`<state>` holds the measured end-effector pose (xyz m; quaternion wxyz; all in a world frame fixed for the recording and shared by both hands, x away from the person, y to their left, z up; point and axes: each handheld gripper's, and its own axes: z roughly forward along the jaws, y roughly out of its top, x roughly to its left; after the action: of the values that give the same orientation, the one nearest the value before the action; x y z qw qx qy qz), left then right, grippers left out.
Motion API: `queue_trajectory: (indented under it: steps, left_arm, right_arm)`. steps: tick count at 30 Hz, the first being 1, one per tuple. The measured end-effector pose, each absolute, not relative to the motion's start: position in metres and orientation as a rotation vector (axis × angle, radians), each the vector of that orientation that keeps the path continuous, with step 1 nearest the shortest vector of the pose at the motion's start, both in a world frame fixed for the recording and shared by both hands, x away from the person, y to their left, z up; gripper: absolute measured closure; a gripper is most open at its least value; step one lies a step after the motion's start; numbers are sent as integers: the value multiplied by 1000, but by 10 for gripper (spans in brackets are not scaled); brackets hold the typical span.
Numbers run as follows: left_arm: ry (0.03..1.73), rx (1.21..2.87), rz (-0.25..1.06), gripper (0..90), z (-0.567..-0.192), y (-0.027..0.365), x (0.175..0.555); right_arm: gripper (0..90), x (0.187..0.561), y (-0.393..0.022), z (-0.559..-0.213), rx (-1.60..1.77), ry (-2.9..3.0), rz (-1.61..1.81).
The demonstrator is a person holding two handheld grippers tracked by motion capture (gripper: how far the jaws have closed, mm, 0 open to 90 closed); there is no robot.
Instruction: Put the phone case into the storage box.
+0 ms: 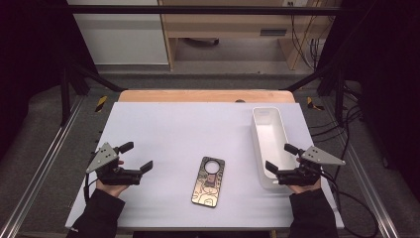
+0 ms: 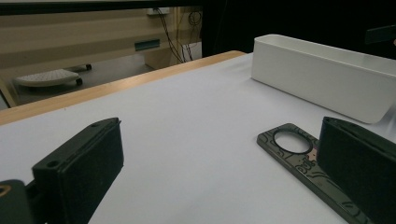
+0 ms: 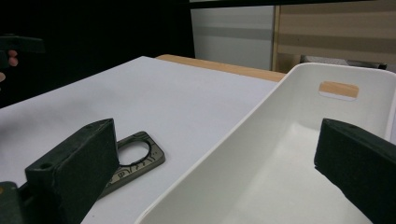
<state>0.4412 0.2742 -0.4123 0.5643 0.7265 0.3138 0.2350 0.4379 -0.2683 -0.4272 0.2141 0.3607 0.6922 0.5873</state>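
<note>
The left hand-held gripper (image 1: 137, 155) hovers near the tabletop's (image 1: 168, 129) left edge, jaws apart and empty, with bare white surface stretching ahead of it. In the middle lies the phone case (image 1: 208, 181), flat, dark and patterned with a round cut-out, free on all sides. Farther right, the long, smooth white tray (image 1: 258, 148) runs along the edge, and the right hand-held gripper (image 1: 280, 158) hangs spread over its near end.
</note>
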Motion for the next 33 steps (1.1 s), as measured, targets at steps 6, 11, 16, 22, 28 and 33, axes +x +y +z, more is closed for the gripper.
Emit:
queue_trajectory:
  steps: [6, 11, 16, 22, 28, 33]
  left_arm:
    - [742, 1711, 552, 2, -411, 272, 441]
    - [741, 1725, 548, 2, -408, 268, 439]
    - [750, 1735, 536, 2, -407, 261, 439]
    - [770, 1756, 533, 2, -406, 250, 437]
    - [787, 1785, 519, 2, -408, 237, 437]
    - [800, 1794, 506, 2, -408, 228, 436]
  right_arm:
    - [1, 438, -269, -427, 1001, 1924, 1631]
    - [1, 438, -268, -427, 998, 1925, 1631]
    - [1, 438, -268, -427, 998, 1926, 1631]
    - [1, 438, -268, -427, 997, 1926, 1631]
    - [1, 438, -268, -427, 995, 1927, 1630]
    - [1, 437, -268, -427, 996, 1927, 1629]
